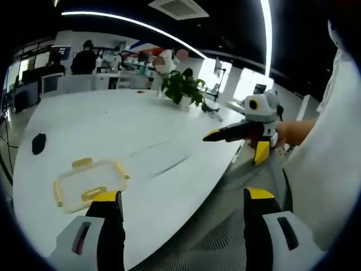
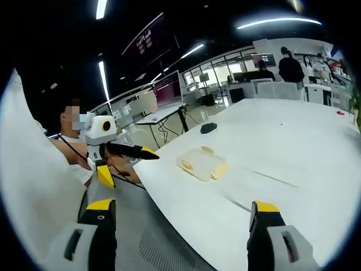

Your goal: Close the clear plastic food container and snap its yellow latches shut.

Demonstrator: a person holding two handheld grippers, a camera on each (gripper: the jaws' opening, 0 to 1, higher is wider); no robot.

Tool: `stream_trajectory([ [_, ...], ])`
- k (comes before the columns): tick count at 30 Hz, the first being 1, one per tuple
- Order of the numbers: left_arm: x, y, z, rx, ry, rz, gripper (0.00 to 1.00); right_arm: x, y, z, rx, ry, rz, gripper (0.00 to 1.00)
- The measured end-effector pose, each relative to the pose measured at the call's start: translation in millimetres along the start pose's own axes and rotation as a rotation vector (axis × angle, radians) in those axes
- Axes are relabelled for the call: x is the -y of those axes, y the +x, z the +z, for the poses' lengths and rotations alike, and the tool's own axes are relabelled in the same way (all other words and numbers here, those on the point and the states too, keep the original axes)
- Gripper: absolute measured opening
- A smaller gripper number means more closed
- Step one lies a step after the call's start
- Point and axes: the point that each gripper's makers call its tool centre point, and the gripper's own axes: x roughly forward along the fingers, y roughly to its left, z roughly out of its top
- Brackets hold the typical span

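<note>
Left gripper view: clear container (image 1: 90,183), yellow latches, lying on white bench (image 1: 141,135); left tool (image 1: 183,212) and right tool (image 1: 237,132) both released, held clear, apparently pre-approach

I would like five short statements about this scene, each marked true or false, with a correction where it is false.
1. The container lies on the white table. True.
2. The left tool grips the container. False: its jaws stand wide apart with nothing between them, and the container lies beyond its left jaw.
3. A potted plant stands on the far part of the table. True.
4. The right tool presses a yellow latch down. False: it hangs open, away from the container, near the table edge.
5. A small dark object lies on the table apart from the container. True.
</note>
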Motion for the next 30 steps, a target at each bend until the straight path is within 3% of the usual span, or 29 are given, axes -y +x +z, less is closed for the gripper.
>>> stream_trajectory([
  [30,1.9,-0.1,0.8,0.009,0.0,-0.011,0.87,0.6,-0.2,0.8,0.006,-0.001,-0.004,0.99],
])
